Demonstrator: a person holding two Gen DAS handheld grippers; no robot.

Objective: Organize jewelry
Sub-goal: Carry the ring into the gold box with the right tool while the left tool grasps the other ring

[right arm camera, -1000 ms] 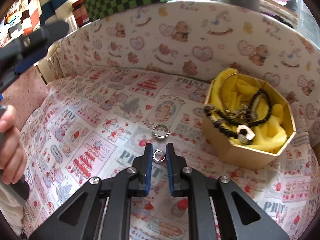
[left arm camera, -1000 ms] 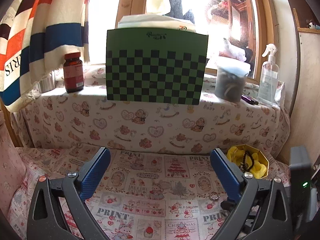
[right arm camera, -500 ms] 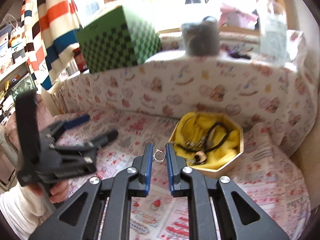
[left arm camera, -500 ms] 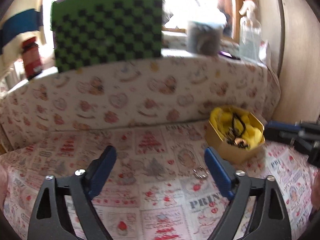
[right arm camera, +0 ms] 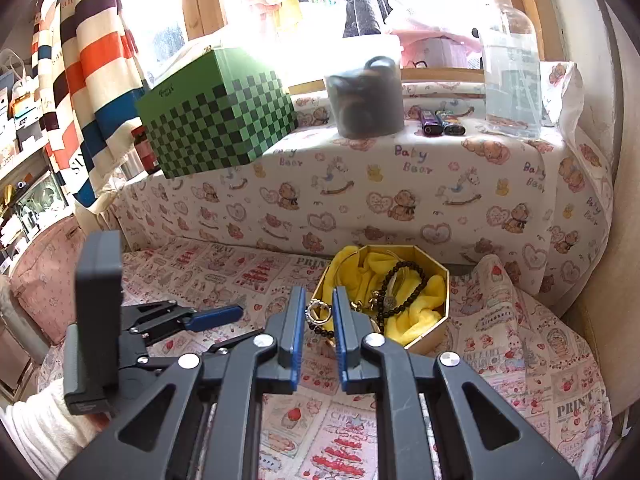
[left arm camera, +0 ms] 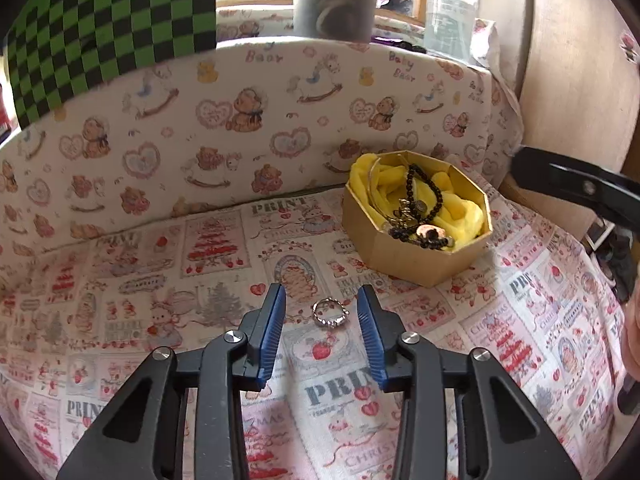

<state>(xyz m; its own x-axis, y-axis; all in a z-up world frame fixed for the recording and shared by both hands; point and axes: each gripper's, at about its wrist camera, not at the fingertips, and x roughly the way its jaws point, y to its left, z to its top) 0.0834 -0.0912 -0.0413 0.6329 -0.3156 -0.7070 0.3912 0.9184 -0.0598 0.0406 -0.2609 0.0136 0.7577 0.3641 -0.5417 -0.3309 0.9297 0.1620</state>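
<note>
A silver ring (left arm camera: 330,313) lies on the printed cloth between the blue pads of my left gripper (left arm camera: 320,295). Its jaws are closing, and the pads stand clear of the ring on both sides. My right gripper (right arm camera: 318,293) is shut on a smaller ring (right arm camera: 319,313) and holds it in the air at the near left edge of the gold octagonal box (right arm camera: 429,333). The box (left arm camera: 400,254) has a yellow lining and holds a black bead string and other pieces. The left gripper (right arm camera: 208,315) also shows low on the left of the right wrist view.
A padded ledge in bear-print cloth (right arm camera: 400,200) rises behind the box. On it stand a green checkered box (right arm camera: 218,120), a grey tub (right arm camera: 366,100), a clear pump bottle (right arm camera: 510,80) and lighters (right arm camera: 440,126). A white sleeve (right arm camera: 40,432) fills the lower left corner.
My left gripper has dropped and swung right to straddle the silver ring, with its jaws much narrower. My right gripper has lifted the smaller ring off the cloth to the box's edge.
</note>
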